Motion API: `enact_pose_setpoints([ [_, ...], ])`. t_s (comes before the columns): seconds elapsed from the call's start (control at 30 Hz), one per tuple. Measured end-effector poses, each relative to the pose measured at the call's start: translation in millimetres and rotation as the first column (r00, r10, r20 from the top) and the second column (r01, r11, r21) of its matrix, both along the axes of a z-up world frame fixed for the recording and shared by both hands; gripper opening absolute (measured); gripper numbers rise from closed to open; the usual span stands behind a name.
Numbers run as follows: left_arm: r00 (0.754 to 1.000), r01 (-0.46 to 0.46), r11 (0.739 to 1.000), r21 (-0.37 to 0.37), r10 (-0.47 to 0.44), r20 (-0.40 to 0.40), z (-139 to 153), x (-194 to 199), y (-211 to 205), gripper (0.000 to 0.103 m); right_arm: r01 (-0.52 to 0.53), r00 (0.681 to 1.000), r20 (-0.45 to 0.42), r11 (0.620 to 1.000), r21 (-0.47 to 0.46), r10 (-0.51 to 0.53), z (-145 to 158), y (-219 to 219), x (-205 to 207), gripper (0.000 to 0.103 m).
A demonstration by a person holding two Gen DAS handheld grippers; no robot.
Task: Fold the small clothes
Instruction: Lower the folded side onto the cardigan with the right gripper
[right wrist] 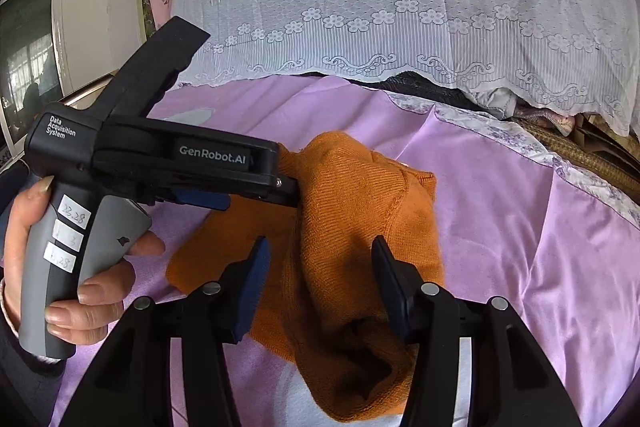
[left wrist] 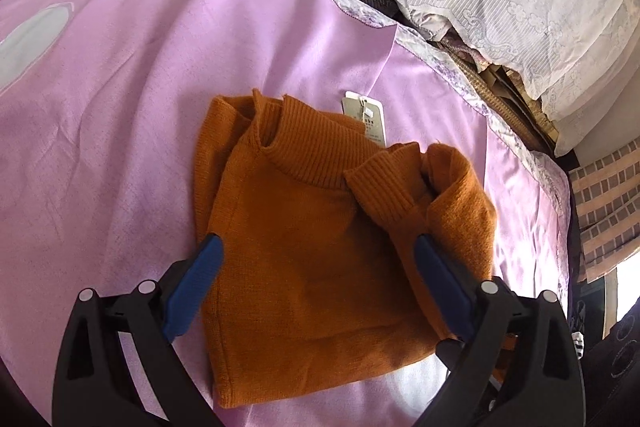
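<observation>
Sweater (left wrist: 304, 227) lay half-folded on my purple sheet (left wrist: 120, 147), toward its right edge, one cuff (left wrist: 376, 191) loose across the chest. Left gripper (left wrist: 316, 247) and right gripper (right wrist: 320, 267) were both open, holding nothing. I judged a shallow pinch could drag the slick sheet along and undo the fold.

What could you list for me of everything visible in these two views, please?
sweater: one, orange, partly folded on the sheet, cuff laid across the collar
tag: one, white, at the collar's far edge
sheet: one, lilac, spread under the sweater
lace cover: one, white, draped behind the sheet
left gripper: one, black with blue pads, open over the sweater
right gripper: one, black with blue pads, open, fingers either side of a sweater fold
left hand: one, gripping the grey handle
</observation>
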State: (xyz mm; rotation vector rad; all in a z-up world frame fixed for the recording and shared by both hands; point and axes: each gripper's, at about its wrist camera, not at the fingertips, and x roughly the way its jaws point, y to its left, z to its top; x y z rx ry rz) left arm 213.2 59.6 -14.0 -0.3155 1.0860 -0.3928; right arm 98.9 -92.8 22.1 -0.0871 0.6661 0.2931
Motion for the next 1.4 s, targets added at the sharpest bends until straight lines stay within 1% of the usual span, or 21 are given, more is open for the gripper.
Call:
enact_pose_setpoints([
  [0.07, 1.000, -0.020, 1.000, 0.007, 0.020, -0.001, 0.7, 1.1, 6.5, 0.094, -0.004, 1.000, 0.000, 1.000, 0.002, 0.004, 0.8, 0.2, -1.5, 0.053],
  [0.13, 0.999, -0.017, 1.000, 0.004, 0.017, -0.029, -3.0, 2.8, 11.6, 0.094, -0.013, 1.000, 0.003, 1.000, 0.001, 0.013, 2.3, 0.6, -2.7, 0.054],
  [0.23, 0.995, 0.043, 0.999, 0.004, -0.042, -0.095, -14.3, 5.1, 9.4, 0.095, -0.021, 1.000, 0.009, 1.000, -0.013, 0.022, 3.7, 1.9, -5.8, 0.055],
  [0.33, 0.989, 0.082, 0.997, 0.007, -0.081, -0.123, -23.6, 3.4, 7.9, 0.095, -0.035, 0.999, 0.014, 0.999, -0.028, 0.036, 3.8, 1.6, -11.3, 0.057],
  [0.37, 0.988, 0.090, 0.996, 0.002, -0.089, -0.125, -24.3, 2.3, 7.3, 0.095, -0.042, 0.999, 0.018, 0.998, -0.037, 0.043, 3.7, 1.5, -14.5, 0.061],
  [0.47, 0.986, 0.114, 0.993, 0.004, -0.113, -0.123, -24.6, -2.9, 1.7, 0.098, -0.055, 0.998, 0.038, 0.994, -0.093, 0.059, 3.6, 1.0, -26.7, 0.072],
  [0.57, 0.983, 0.137, 0.990, 0.016, -0.134, -0.128, -27.6, -8.4, -5.5, 0.098, -0.045, 0.996, 0.068, 0.987, -0.157, 0.057, 2.9, -1.5, -39.9, 0.073],
  [0.73, 0.977, 0.158, 0.987, 0.029, -0.152, -0.150, -33.1, -18.6, -10.5, 0.098, -0.037, 0.995, 0.082, 0.978, -0.207, 0.055, -1.5, -14.0, -55.1, 0.074],
  [0.77, 0.976, 0.158, 0.987, 0.021, -0.153, -0.155, -32.7, -20.3, -9.7, 0.098, -0.035, 0.995, 0.082, 0.978, -0.206, 0.053, -2.4, -17.0, -56.1, 0.075],
  [0.87, 0.972, 0.146, 0.989, -0.038, -0.151, -0.180, -33.3, -22.4, -4.6, 0.098, -0.042, 0.997, 0.060, 0.982, -0.185, 0.054, -8.2, -22.1, -56.1, 0.076],
  [0.93, 0.973, 0.118, 0.990, -0.070, -0.130, -0.191, -33.9, -21.7, -1.3, 0.098, -0.042, 0.998, 0.048, 0.980, -0.195, 0.052, -14.6, -21.5, -52.0, 0.076],
  [1.03, 0.975, 0.087, 0.992, -0.088, -0.103, -0.197, -34.3, -18.4, -2.9, 0.098, -0.049, 0.998, 0.039, 0.980, -0.191, 0.057, -23.1, -17.2, -49.3, 0.076],
  [1.1, 0.978, 0.057, 0.993, -0.104, -0.076, -0.194, -35.3, -16.4, -1.0, 0.098, -0.036, 0.997, 0.064, 0.974, -0.224, 0.052, -26.1, -12.0, -47.9, 0.076],
  [1.17, 0.981, 0.051, 0.994, -0.101, -0.069, -0.180, -34.6, -15.7, -2.7, 0.098, -0.017, 0.995, 0.096, 0.969, -0.248, 0.042, -26.0, -8.4, -47.0, 0.075],
  [1.27, 0.986, 0.056, 0.994, -0.091, -0.069, -0.150, -33.0, -14.4, -4.0, 0.098, 0.017, 0.992, 0.126, 0.972, -0.236, 0.013, -21.7, -9.1, -42.0, 0.060],
  [1.3, 0.988, 0.053, 0.994, -0.090, -0.066, -0.138, -33.5, -13.5, -4.2, 0.098, 0.026, 0.993, 0.122, 0.974, -0.223, 0.002, -20.5, -10.7, -38.0, 0.057],
  [1.4, 0.991, 0.047, 0.995, -0.093, -0.058, -0.120, -35.6, -11.2, -2.1, 0.098, 0.041, 0.995, 0.102, 0.982, -0.184, -0.023, -20.9, -14.5, -27.4, 0.055],
])
